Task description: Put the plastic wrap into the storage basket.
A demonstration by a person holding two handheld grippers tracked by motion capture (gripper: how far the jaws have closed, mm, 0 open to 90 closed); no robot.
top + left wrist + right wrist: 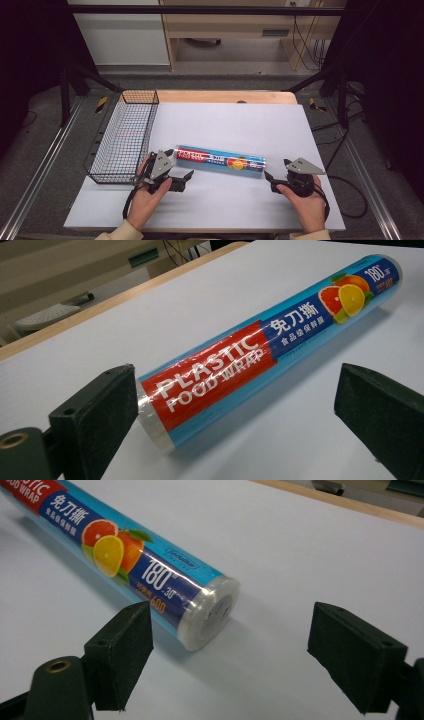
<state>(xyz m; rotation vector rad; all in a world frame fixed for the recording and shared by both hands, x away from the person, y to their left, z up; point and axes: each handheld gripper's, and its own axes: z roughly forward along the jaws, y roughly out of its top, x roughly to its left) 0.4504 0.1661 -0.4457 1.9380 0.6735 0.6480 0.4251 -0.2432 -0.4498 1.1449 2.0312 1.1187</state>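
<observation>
wire basket [125, 137] left of wrap roll [221, 160], path clear; both hand-held grippers, left [189, 175] & right [267, 176], wide, empty.

- The high view sits above the person's side and looks forward and down, far enough back to take in the whole white table top [225, 200], the wire basket [122, 137] at its left edge and the floor beyond.
- The left gripper view rides low and close, looking along the roll of plastic wrap [260, 347] from its red-label end toward the far wooden edge.
- The right gripper view is just as close, facing the roll's capped end [207, 610] (so the opposite end).
- All three share the roll and the white surface around it.
</observation>
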